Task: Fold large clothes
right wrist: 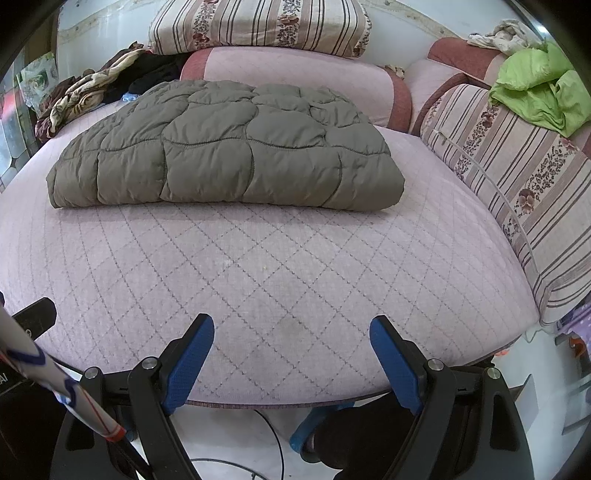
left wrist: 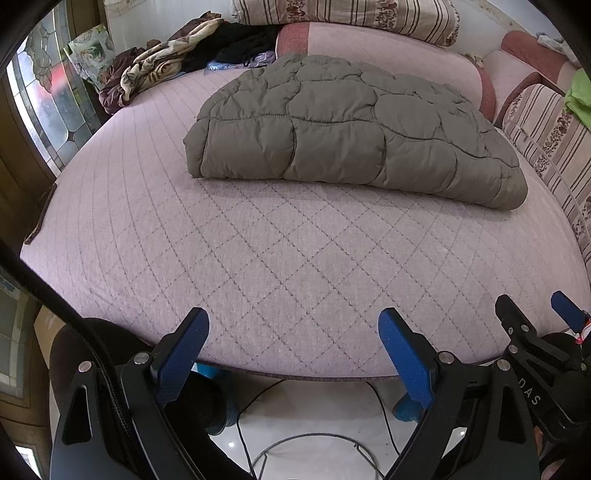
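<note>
folded padded coat lies on the bed, both grippers empty and held back.

the olive quilted coat point(left wrist: 351, 129) is seen as a thick folded bundle at 12 o'clock on the pink quilted mattress point(left wrist: 258, 266); the left gripper point(left wrist: 291, 354) and right gripper point(right wrist: 291, 358) are spread wide, holding nothing, over the near edge at 6 o'clock. the puffy layers could spring open or slide if only the top layer is pinched.

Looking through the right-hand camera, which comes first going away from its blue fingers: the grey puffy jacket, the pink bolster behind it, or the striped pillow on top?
1. Grey puffy jacket, folded on the cushion, straight ahead.
2. Pink bolster, just behind the jacket.
3. Striped pillow, stacked on the bolster, farthest back.
</note>
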`<state>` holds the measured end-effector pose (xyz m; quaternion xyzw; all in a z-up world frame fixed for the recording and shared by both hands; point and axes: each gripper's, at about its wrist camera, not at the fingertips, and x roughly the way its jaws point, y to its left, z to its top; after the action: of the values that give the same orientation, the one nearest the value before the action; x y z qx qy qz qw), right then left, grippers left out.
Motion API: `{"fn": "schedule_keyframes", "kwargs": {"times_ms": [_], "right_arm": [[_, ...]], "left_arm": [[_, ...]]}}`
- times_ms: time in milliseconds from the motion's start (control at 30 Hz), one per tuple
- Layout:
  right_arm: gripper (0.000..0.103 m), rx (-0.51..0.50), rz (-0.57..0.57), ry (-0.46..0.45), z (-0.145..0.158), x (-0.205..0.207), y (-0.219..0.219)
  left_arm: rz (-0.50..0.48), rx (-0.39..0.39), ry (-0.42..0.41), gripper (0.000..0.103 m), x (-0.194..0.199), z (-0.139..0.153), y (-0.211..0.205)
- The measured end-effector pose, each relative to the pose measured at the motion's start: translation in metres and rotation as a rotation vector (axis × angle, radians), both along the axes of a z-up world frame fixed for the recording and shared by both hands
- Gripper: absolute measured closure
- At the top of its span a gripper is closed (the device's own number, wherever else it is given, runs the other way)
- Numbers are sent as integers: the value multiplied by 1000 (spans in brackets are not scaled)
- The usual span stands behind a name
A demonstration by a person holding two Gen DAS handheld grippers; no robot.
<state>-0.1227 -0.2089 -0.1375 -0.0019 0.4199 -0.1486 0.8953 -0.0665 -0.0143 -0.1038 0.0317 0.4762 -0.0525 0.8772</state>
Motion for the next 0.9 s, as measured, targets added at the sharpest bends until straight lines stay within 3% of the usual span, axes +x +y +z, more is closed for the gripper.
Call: {"fn": "schedule_keyframes", "kwargs": {"times_ms": [900], "right_arm": [[13, -2, 7, 6, -2, 3, 2]], "left_arm": [[-14, -16, 32, 11, 5, -6, -1]]}}
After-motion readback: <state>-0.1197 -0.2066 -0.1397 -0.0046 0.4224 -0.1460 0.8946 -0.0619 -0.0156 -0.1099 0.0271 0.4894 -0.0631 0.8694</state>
